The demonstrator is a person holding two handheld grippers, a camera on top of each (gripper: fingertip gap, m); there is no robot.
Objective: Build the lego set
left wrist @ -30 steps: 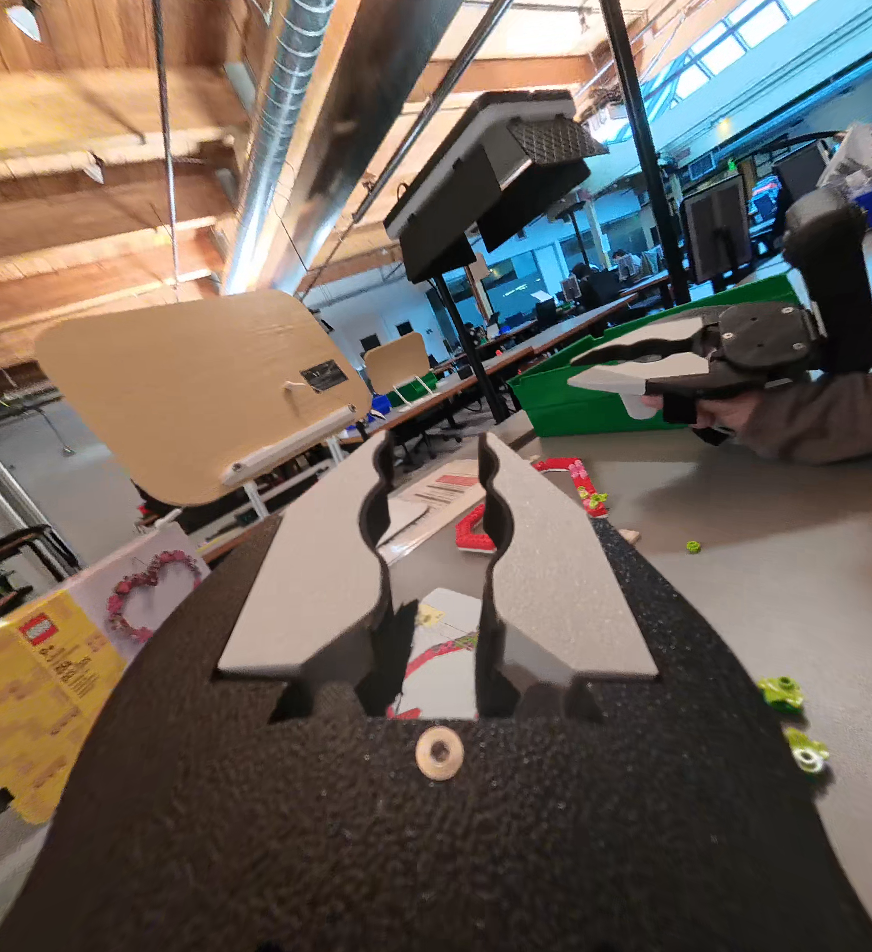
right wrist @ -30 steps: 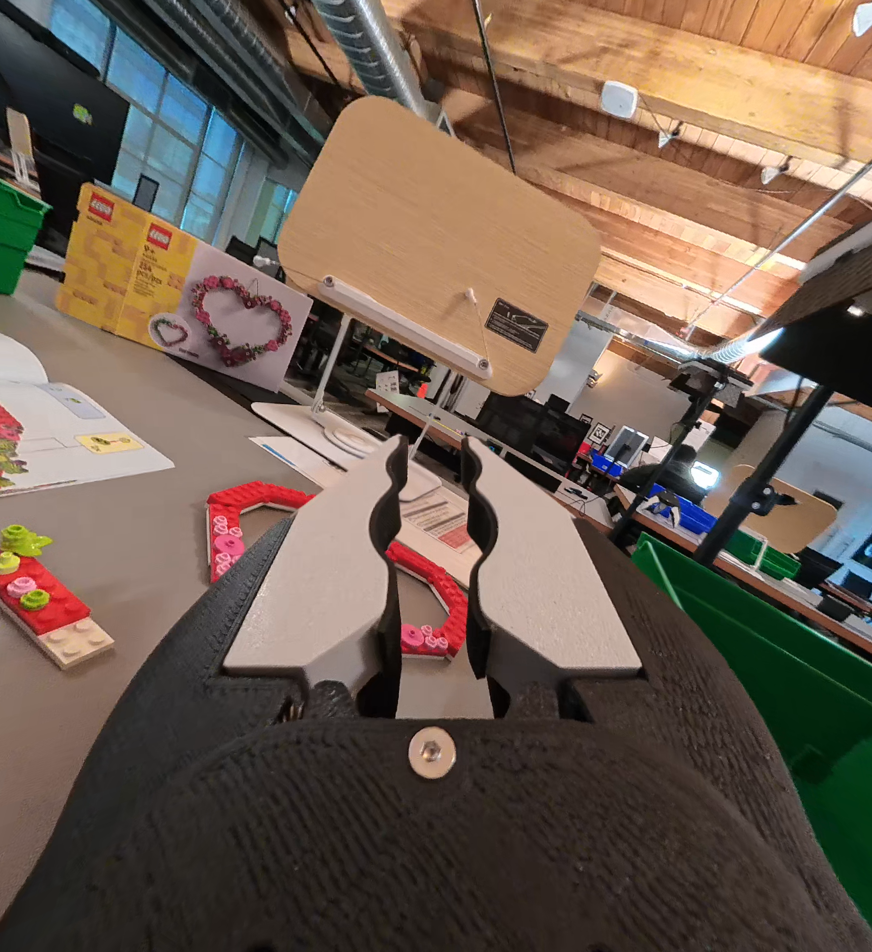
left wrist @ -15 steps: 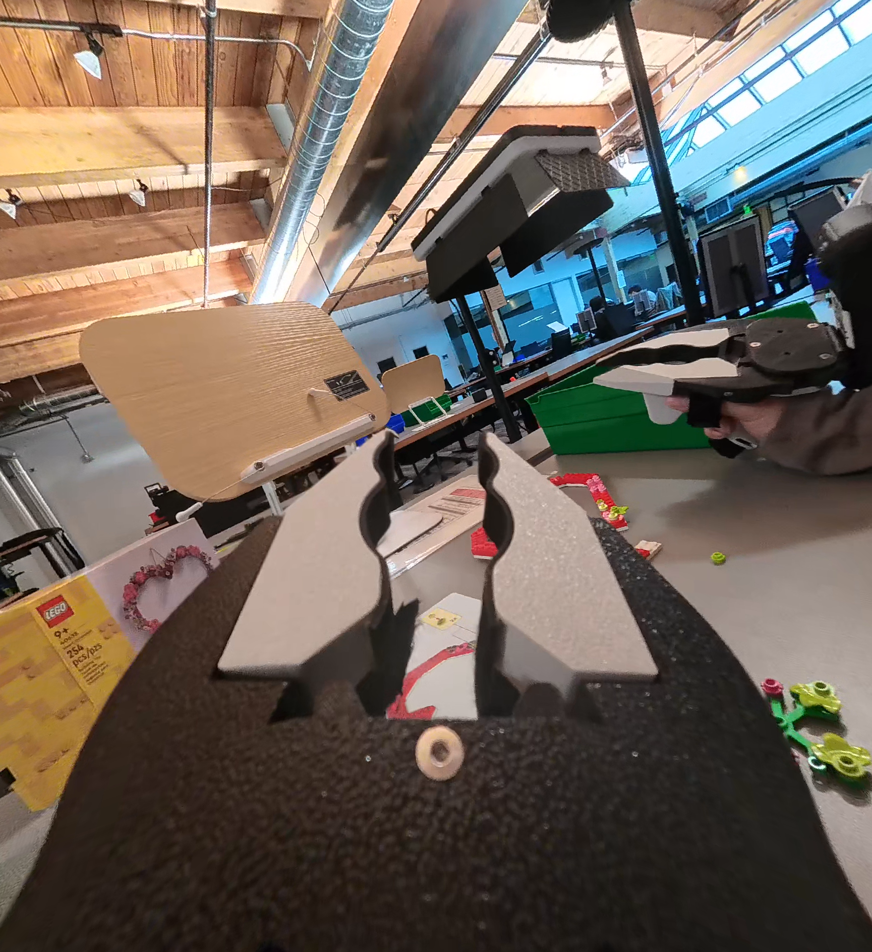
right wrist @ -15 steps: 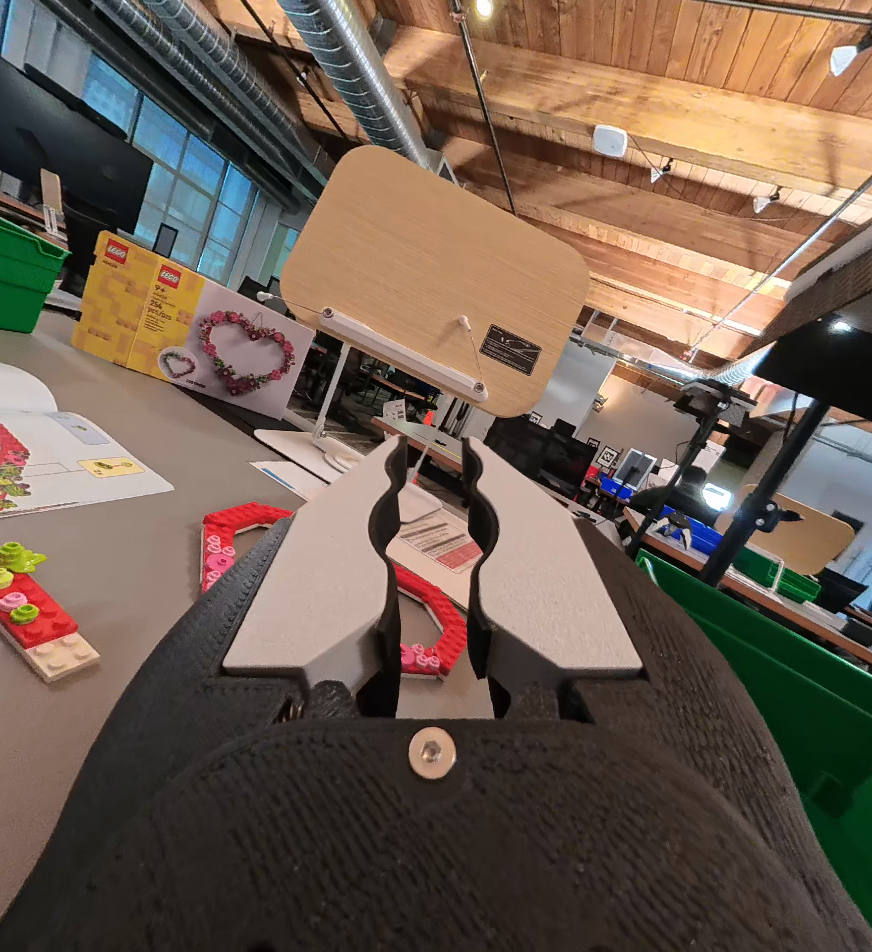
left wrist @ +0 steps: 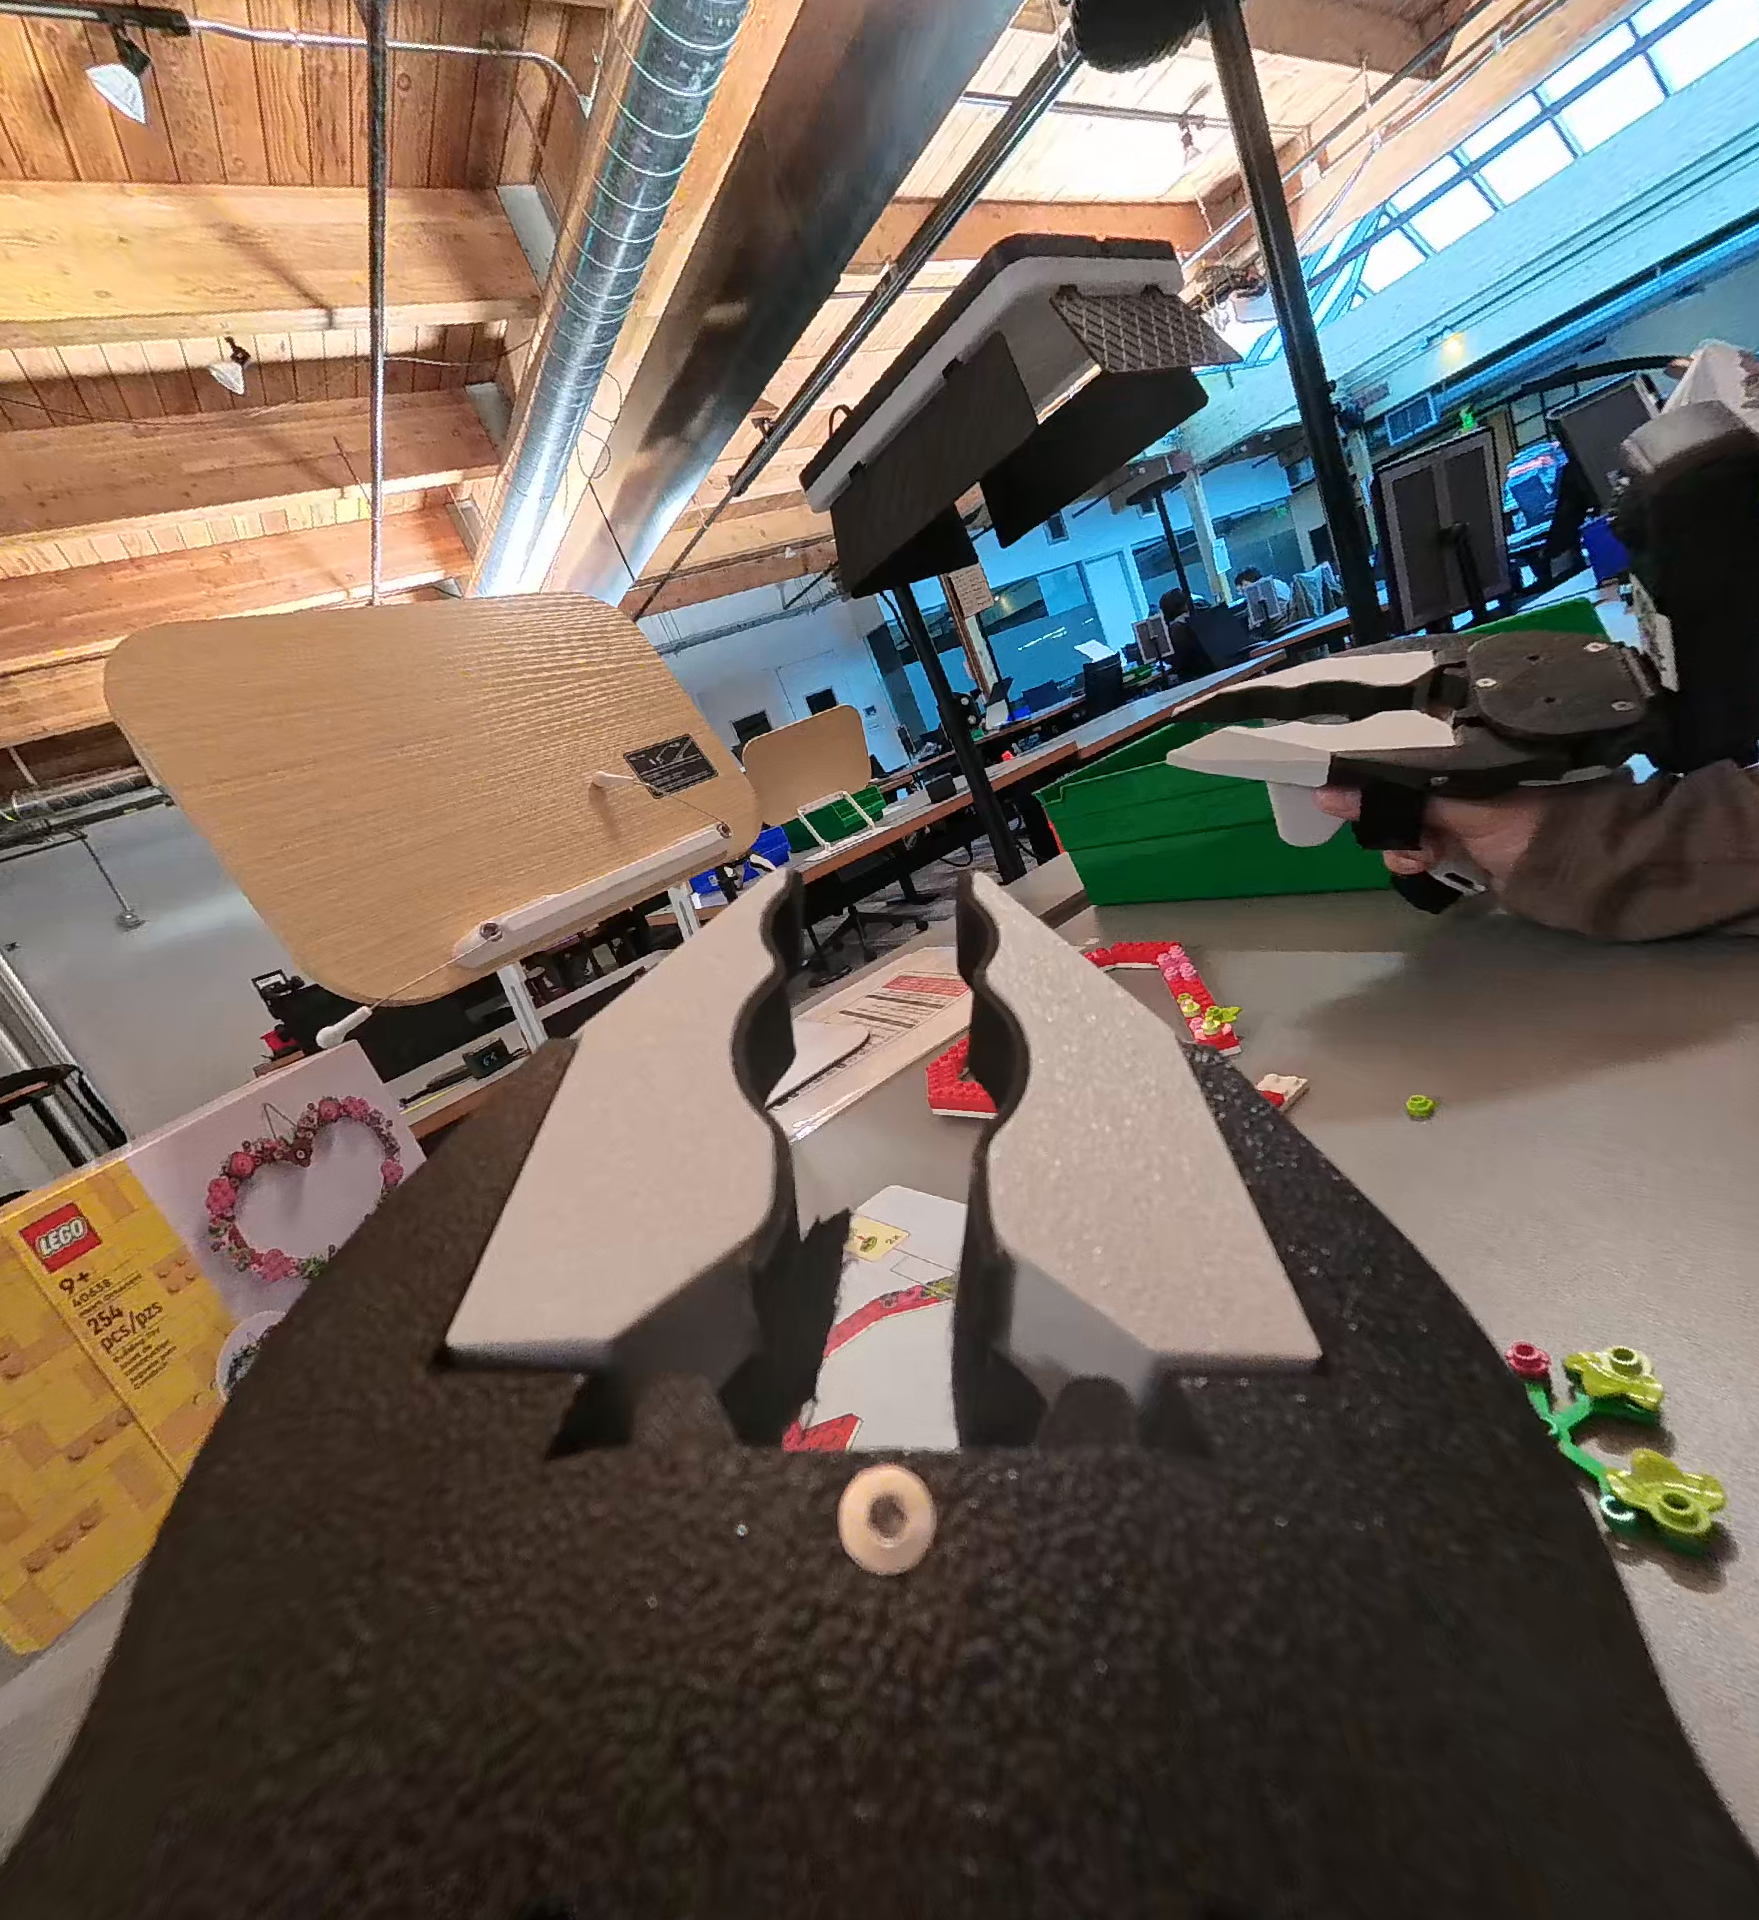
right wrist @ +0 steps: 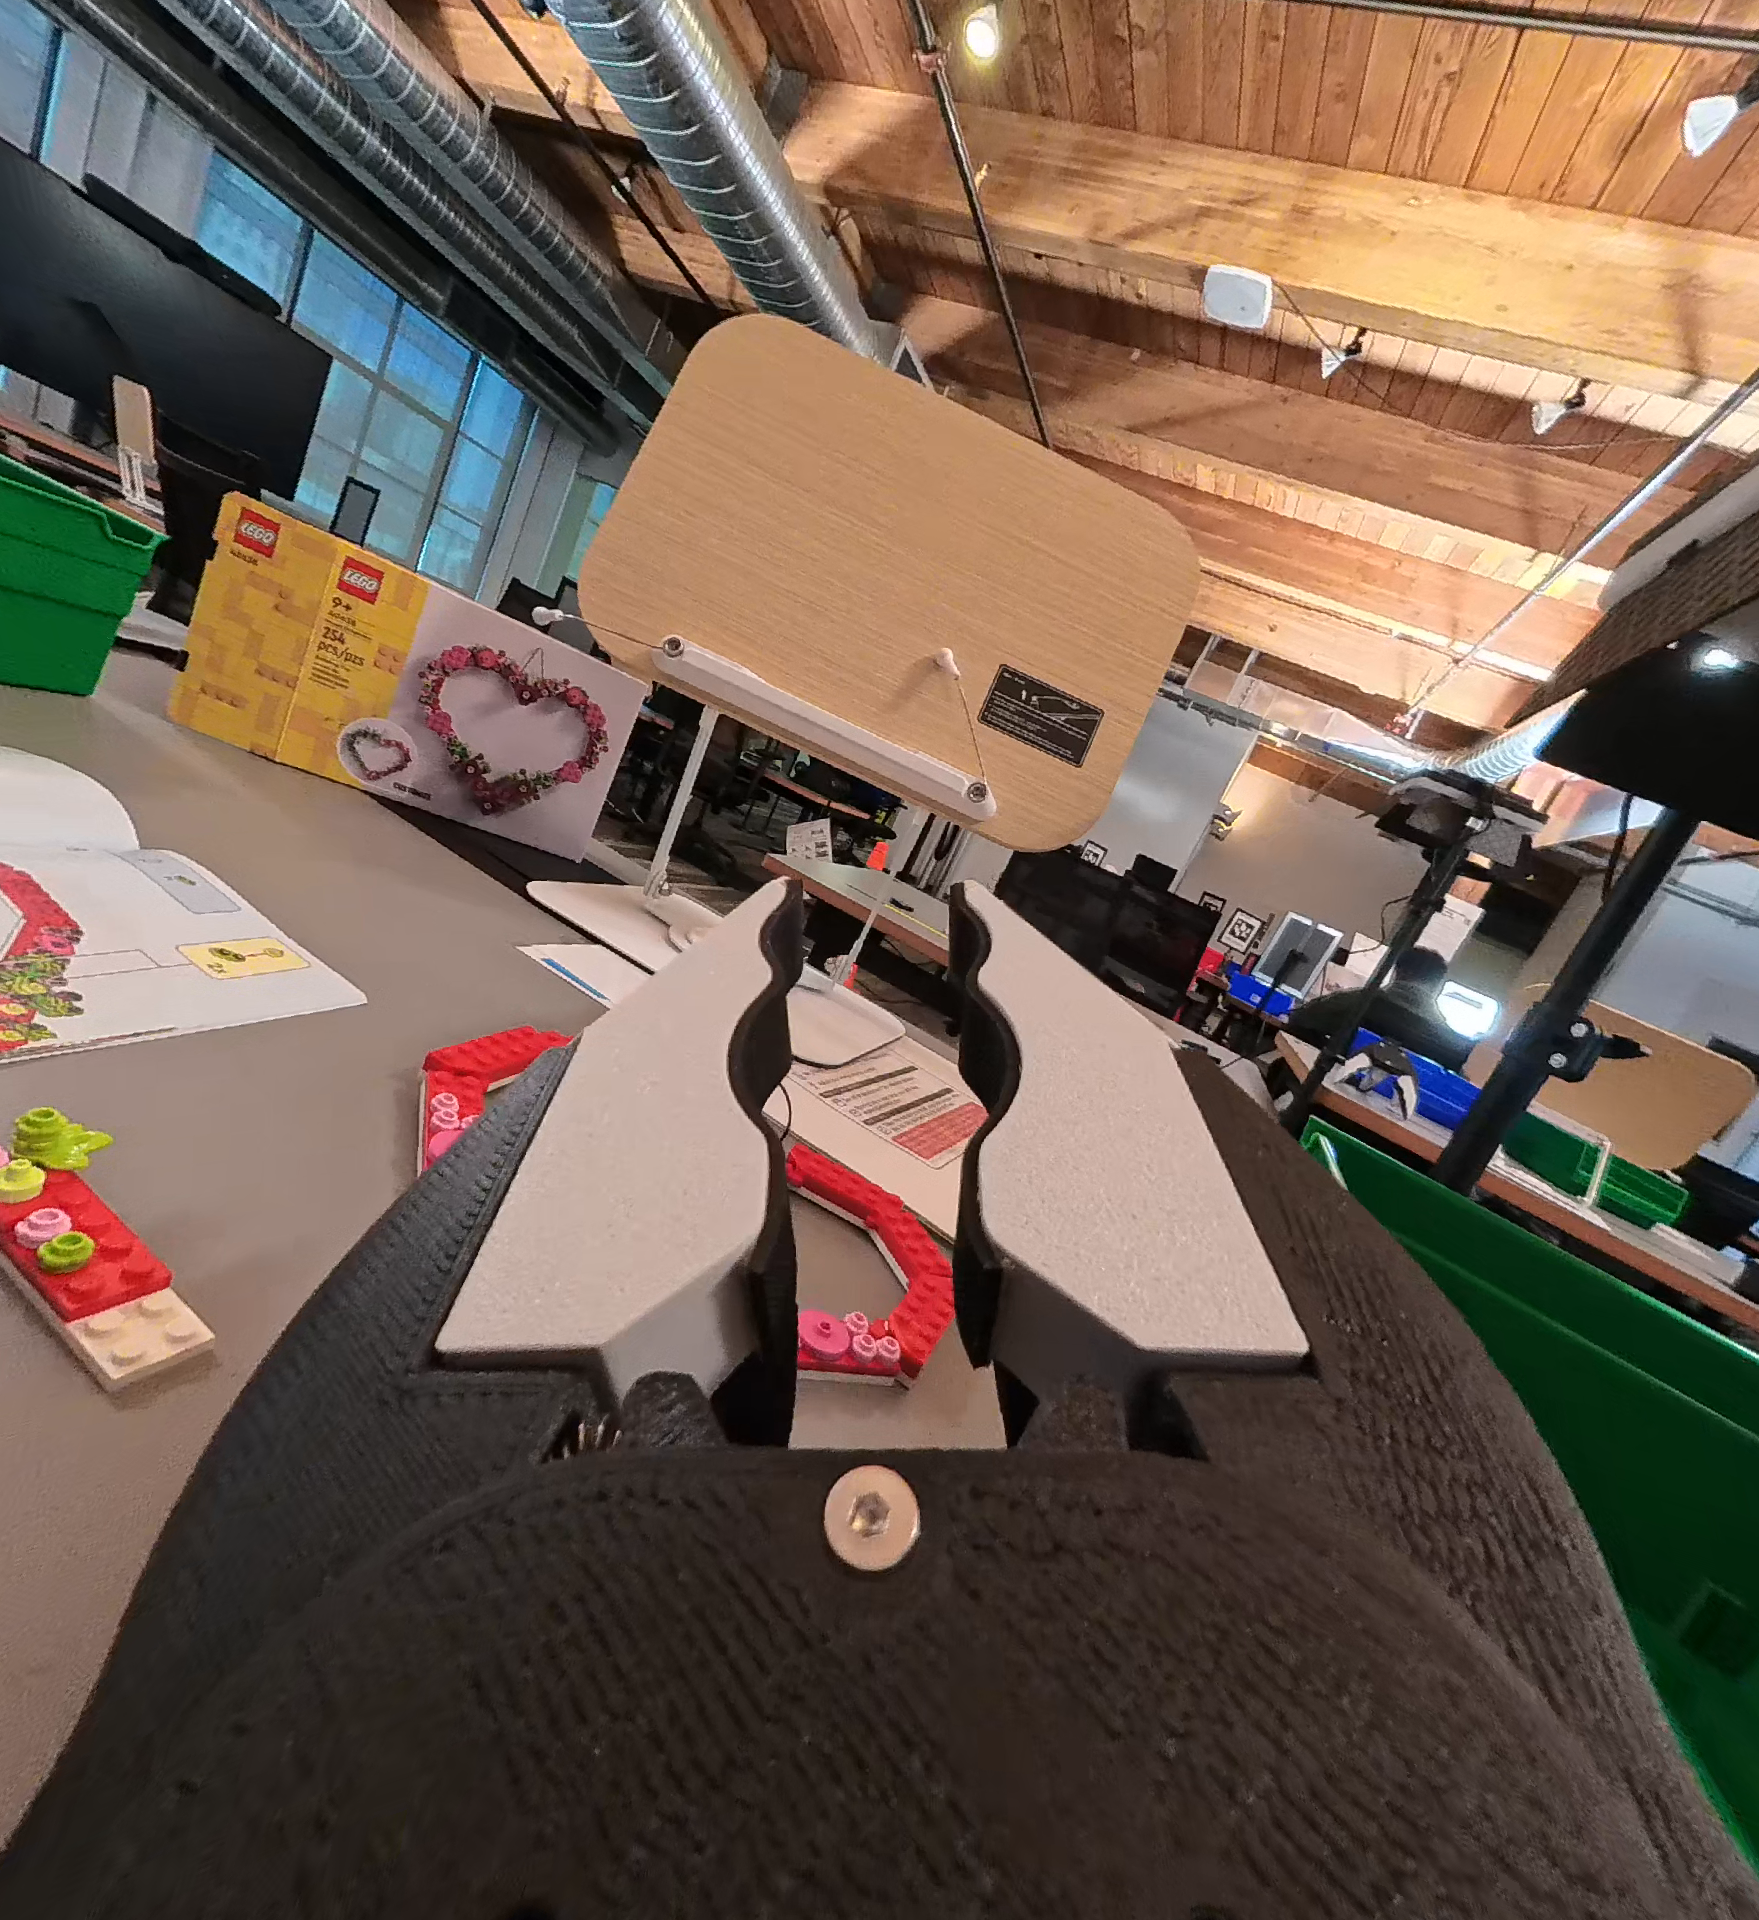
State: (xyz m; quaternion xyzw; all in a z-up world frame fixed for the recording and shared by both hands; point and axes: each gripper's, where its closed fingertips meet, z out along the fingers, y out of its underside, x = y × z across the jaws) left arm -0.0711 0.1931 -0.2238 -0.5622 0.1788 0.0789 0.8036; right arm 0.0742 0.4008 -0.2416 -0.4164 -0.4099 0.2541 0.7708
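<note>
**A:** Jaws first: on the left gripper [left wrist: 880, 909] a clear gap is seen between the two grey fingers, nothing held, and it's tipped up off the grey table [left wrist: 1477, 1195]. Same story on the right gripper [right wrist: 875, 914], spread apart and empty.

**B:** Yep. And the lego bits, going left to right in the right wrist view?

**A:** An open instruction booklet [right wrist: 106, 935] is laid flat at far left. The yellow set box [right wrist: 335, 665] is stood behind it. Nearer, a short red strip [right wrist: 75, 1247] with pink and lime studs is set on a tan plate. Next, the red heart frame [right wrist: 885, 1236] is partly hidden behind the fingers, with pink flowers at its near end. A wooden book stand [right wrist: 885, 582] is seen past that, and a green bin [right wrist: 1633, 1403] at far right.

**B:** In the left wrist view a green stem with lime flowers [left wrist: 1623, 1455] is spotted loose on the table, to the right, well apart from the frame.
</note>
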